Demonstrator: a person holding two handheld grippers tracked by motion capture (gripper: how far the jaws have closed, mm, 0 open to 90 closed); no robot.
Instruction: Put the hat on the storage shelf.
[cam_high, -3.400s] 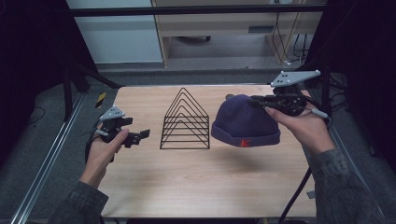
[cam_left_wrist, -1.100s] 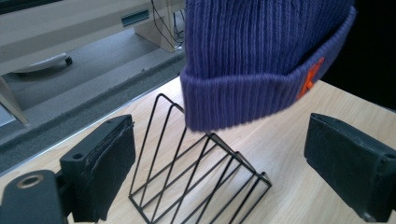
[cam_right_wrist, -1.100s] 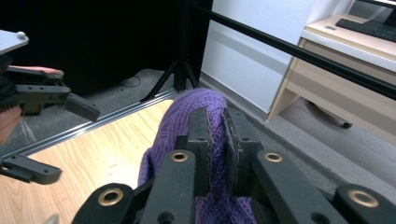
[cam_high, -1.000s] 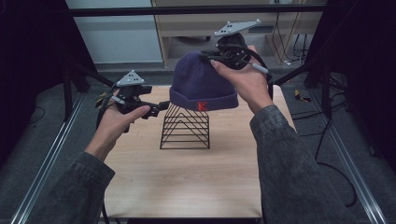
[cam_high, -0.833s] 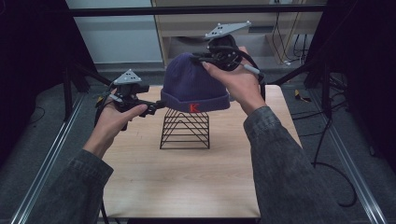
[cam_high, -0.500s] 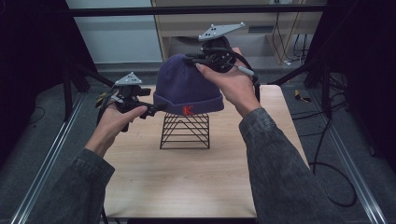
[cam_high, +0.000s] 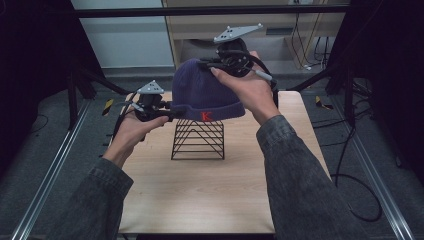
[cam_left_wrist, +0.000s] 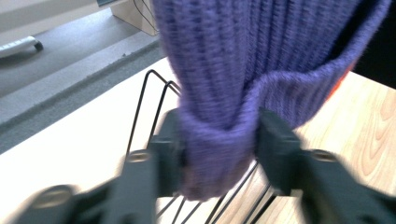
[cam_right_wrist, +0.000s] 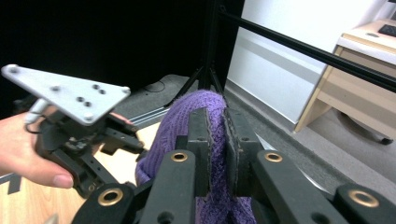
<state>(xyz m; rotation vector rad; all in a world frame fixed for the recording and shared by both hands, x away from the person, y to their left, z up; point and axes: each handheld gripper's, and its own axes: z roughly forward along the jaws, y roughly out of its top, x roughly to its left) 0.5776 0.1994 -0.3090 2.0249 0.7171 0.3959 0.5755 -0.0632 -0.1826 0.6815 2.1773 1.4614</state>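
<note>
A purple knit beanie (cam_high: 205, 95) with a red letter on its cuff hangs just above a black wire rack (cam_high: 197, 140) on the wooden table (cam_high: 200, 200). My right gripper (cam_high: 207, 64) is shut on the beanie's crown (cam_right_wrist: 180, 119), the pads (cam_right_wrist: 200, 135) pinching a fold of knit. My left gripper (cam_high: 176, 112) is at the cuff's left edge. Its jaws have just been closing, and the pads (cam_left_wrist: 273, 140) now squeeze the bunched cuff (cam_left_wrist: 219, 140) between them. The rack's wires (cam_left_wrist: 154, 93) show below the cuff. From the right gripper view, the left gripper (cam_right_wrist: 133, 140) sits just beyond the beanie.
A light wood cabinet (cam_high: 200, 35) stands behind the table. Black frame posts (cam_high: 345, 75) flank it, and a bar crosses overhead. An aluminium rail (cam_high: 45, 185) runs along the floor at left. Cables (cam_high: 350, 170) trail on the floor at right.
The beanie has come from the table up over the rack, drifting left and lower in the last second. My left gripper, open a moment ago, has closed on the cuff.
</note>
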